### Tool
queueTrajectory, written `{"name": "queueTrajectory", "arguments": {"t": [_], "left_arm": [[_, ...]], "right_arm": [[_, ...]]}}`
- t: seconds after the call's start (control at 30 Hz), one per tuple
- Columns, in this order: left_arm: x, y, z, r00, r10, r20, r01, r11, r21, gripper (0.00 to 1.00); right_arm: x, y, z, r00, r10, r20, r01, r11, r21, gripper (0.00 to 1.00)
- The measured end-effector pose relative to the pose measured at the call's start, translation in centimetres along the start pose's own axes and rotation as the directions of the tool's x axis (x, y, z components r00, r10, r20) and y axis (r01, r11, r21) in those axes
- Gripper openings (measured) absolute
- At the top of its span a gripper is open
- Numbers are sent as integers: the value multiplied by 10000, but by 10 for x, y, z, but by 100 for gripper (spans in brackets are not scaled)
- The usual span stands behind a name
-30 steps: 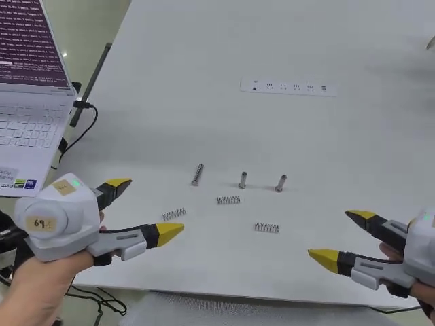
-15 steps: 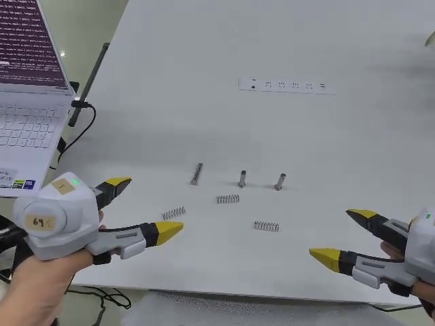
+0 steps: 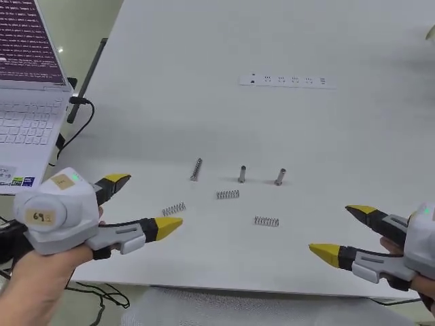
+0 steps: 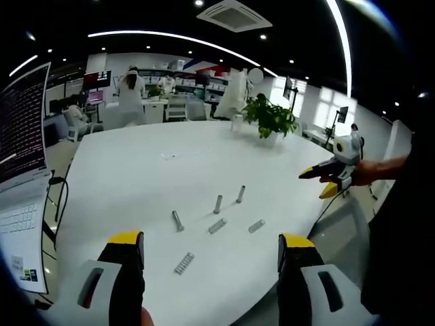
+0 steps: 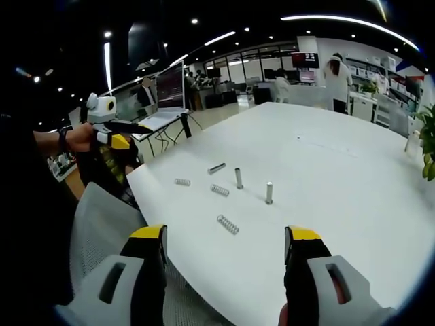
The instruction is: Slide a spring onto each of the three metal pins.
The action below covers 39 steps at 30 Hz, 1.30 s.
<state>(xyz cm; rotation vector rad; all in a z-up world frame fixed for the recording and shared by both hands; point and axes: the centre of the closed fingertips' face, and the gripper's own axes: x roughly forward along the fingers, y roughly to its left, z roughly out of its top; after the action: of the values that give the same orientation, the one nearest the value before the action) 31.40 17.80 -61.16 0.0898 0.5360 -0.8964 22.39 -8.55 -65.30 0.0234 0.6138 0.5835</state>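
Note:
Two metal pins (image 3: 242,174) (image 3: 280,177) stand upright mid-table. A third pin (image 3: 196,169) to their left leans or lies on its side; I cannot tell which. Three loose springs lie in front of them: left (image 3: 173,209), middle (image 3: 228,194), right (image 3: 266,221). My left gripper (image 3: 143,204) hovers open at the near left, just left of the left spring. My right gripper (image 3: 341,231) hovers open at the near right, well clear of the right spring. The left gripper view has pins (image 4: 218,204) and springs (image 4: 217,225) ahead of its jaws; the right gripper view has the same pins (image 5: 238,178) and springs (image 5: 228,224).
An open laptop (image 3: 27,102) sits at the far left with a black cable (image 3: 75,132) beside it. A white power strip (image 3: 287,81) lies farther back on the white table (image 3: 326,136). A grey chair back (image 5: 102,231) stands at the table's near edge.

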Motion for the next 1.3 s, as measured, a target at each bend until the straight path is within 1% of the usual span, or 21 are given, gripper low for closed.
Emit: {"name": "queueTrajectory", "arguments": {"t": [0.27, 0.43, 0.47, 0.8, 0.97, 1.07, 1.3], "left_arm": [[8, 1, 1, 9999, -123, -50, 123, 9999, 6, 77], [15, 3, 2, 9995, -259, -181, 261, 9996, 110, 76], [16, 3, 2, 9994, -270, -205, 273, 9995, 182, 76], [27, 15, 6, 9991, -339, -239, 344, 9992, 206, 75], [38, 20, 12, 9991, -389, -174, 392, 9990, 209, 73], [44, 22, 13, 9990, -418, -156, 421, 9989, 184, 73], [57, 29, 16, 9987, -467, -186, 471, 9987, 214, 72]], "right_arm": [[-1, -2, 0, 10000, -56, 2, 56, 10000, 28, 68], [-1, -2, 0, 9999, -129, 14, 129, 9999, 77, 67], [-1, -2, 0, 9999, -134, 8, 134, 9999, 84, 67], [-3, -1, -3, 9996, -284, -59, 284, 9996, 96, 66], [-2, 0, -5, 9995, -300, -115, 301, 9995, 101, 66], [-2, 0, -5, 9994, -318, -97, 319, 9994, 97, 64], [-2, 0, -3, 9995, -317, -77, 317, 9995, 93, 64]]}}
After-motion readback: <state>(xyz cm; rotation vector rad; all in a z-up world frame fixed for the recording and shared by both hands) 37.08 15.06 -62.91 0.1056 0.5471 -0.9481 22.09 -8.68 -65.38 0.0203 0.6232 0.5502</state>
